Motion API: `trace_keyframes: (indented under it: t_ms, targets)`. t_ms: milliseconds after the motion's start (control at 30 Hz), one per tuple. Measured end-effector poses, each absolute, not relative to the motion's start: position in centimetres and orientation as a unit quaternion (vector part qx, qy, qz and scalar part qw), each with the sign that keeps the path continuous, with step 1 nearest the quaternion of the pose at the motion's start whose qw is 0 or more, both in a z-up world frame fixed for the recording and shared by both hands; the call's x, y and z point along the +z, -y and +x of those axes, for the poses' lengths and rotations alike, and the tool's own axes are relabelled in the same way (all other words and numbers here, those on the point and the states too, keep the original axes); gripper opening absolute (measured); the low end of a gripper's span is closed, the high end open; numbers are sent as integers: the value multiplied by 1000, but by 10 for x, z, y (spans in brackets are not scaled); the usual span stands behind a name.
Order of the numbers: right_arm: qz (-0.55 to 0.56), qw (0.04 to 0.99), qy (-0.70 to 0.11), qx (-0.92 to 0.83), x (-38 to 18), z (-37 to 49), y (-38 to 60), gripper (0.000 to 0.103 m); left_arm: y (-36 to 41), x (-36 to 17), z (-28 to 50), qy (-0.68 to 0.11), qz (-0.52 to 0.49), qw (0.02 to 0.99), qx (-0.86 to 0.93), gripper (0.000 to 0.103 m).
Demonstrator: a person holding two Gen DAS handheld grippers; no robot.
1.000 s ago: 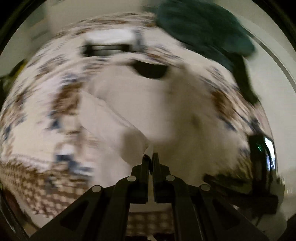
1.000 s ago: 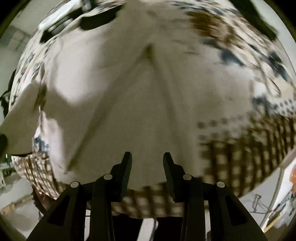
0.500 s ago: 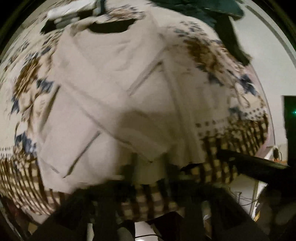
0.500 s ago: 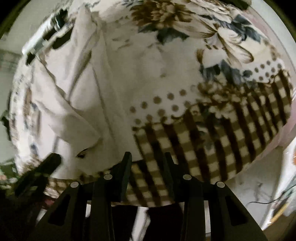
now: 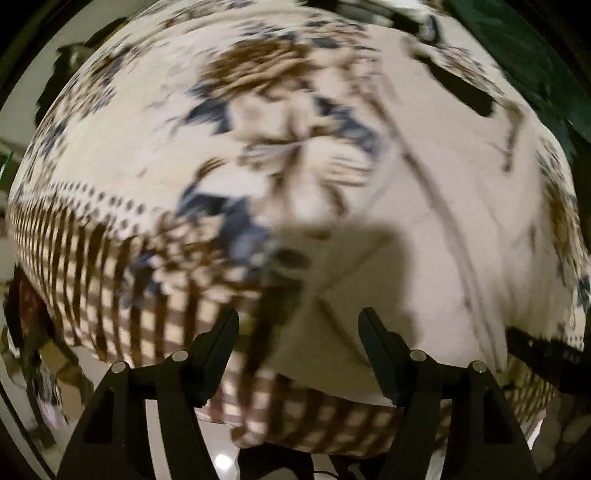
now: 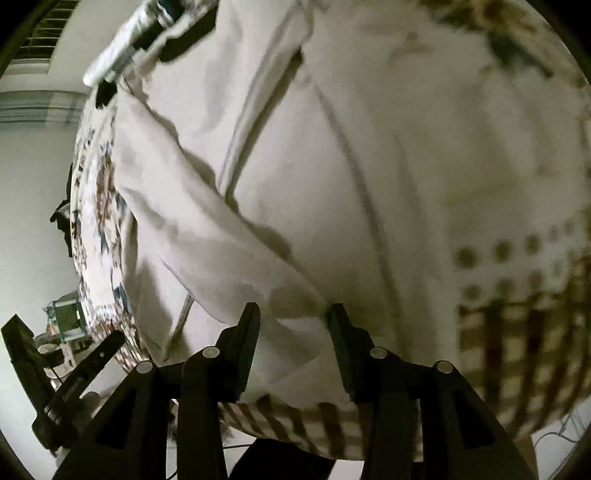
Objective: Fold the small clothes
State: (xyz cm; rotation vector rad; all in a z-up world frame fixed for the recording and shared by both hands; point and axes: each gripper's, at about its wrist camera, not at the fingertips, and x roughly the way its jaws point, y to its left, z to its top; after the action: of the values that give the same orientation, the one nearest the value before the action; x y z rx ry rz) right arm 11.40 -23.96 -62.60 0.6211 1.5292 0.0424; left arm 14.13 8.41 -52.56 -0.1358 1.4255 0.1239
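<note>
A white garment (image 6: 332, 155) lies spread on a flower-and-check patterned cloth (image 5: 166, 177), with a sleeve folded across its body (image 6: 207, 236). It also shows at the right of the left wrist view (image 5: 454, 206). My left gripper (image 5: 298, 325) is open and empty, just above the garment's near left corner. My right gripper (image 6: 293, 317) is open and empty, just above the garment's near hem. The left wrist view is blurred.
The cloth's near edge (image 6: 325, 424) hangs over the front of the surface. A dark green cloth (image 5: 532, 62) lies at the far right. Black and white items (image 6: 147, 33) lie beyond the garment. The left gripper's body (image 6: 66, 376) shows at lower left.
My left gripper was shut on the garment and has opened and let it go, then swung left. The right gripper moved back over the near hem. A sleeve now lies folded across the garment.
</note>
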Motion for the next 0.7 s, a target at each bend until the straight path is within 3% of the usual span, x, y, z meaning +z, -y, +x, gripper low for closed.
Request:
trace_keyframes:
  t_ms: [200, 333, 367, 400, 467, 700]
  targets:
    - [216, 689, -691, -34, -617, 93, 255, 0, -99, -545, 123, -671, -86, 734, 49, 65]
    - [306, 658, -688, -17, -619, 82, 287, 3, -92, -565, 117, -690, -85, 718, 37, 65]
    - [334, 653, -680, -8, -617, 81, 292, 12, -92, -567, 116, -691, -86, 717, 37, 65]
    - [359, 647, -673, -2, -615, 80, 296, 32, -92, -568, 116, -690, -87, 718, 34, 65]
    - [396, 641, -658, 15, -614, 82, 296, 48, -94, -569, 116, -686, -90, 721, 29, 64]
    - [349, 626, -698, 5, -651, 108, 257, 47, -92, -574, 122, -688, -85, 720, 25, 64]
